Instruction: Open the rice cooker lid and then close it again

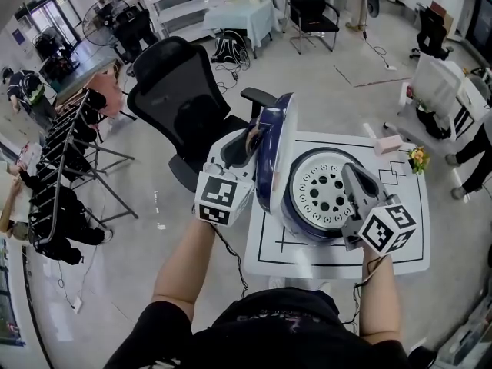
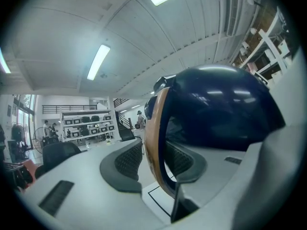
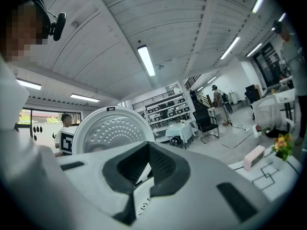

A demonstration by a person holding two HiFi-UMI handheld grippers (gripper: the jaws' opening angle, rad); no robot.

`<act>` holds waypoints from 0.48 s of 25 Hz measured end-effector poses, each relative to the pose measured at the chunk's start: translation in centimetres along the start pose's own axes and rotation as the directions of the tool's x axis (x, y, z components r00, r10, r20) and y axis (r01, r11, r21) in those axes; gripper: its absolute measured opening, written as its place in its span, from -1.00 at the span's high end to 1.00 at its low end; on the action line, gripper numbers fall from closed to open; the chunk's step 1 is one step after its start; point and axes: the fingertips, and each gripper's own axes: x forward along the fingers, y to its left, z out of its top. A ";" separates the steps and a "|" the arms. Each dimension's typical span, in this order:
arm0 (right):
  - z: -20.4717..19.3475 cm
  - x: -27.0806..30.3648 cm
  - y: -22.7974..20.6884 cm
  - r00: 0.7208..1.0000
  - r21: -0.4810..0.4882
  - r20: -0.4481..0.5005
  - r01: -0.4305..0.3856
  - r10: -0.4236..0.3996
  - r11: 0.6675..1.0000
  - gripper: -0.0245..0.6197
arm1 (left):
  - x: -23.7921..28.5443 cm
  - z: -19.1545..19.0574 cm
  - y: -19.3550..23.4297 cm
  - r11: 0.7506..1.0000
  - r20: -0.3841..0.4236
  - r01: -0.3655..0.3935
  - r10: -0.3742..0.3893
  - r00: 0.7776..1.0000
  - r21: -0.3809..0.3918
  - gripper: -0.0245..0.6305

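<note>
The rice cooker (image 1: 307, 235) stands on a white table (image 1: 411, 244) with its dark blue lid (image 1: 275, 141) raised upright. The lid's white inner plate with holes (image 1: 323, 191) faces right; it also shows in the right gripper view (image 3: 111, 131). My left gripper (image 1: 252, 141) is at the lid's upper edge. In its own view the gold-edged lid rim (image 2: 154, 143) stands between the two pads of the left gripper (image 2: 153, 159), with small gaps on both sides, so it is open. My right gripper (image 1: 348, 171) (image 3: 148, 150) lies shut and holding nothing in front of the inner plate.
A pink block (image 1: 388, 144) and a small bunch of flowers (image 1: 417, 158) sit at the table's far right corner. A black office chair (image 1: 181, 98) stands just behind the cooker on the left. Metal racks (image 1: 73, 152) stand further left.
</note>
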 end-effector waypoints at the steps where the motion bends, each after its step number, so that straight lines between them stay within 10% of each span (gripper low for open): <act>1: 0.0 -0.1 0.1 1.000 -0.001 0.000 -0.002 0.002 1.000 0.92 | -0.2 0.0 0.0 1.000 0.001 -0.005 0.005 1.000 0.006 0.47; 12: 0.0 -2.0 1.6 0.997 -0.019 -0.003 -0.076 0.076 0.997 0.92 | -5.3 1.2 -0.7 0.994 -0.007 -0.107 0.107 0.994 -0.005 0.37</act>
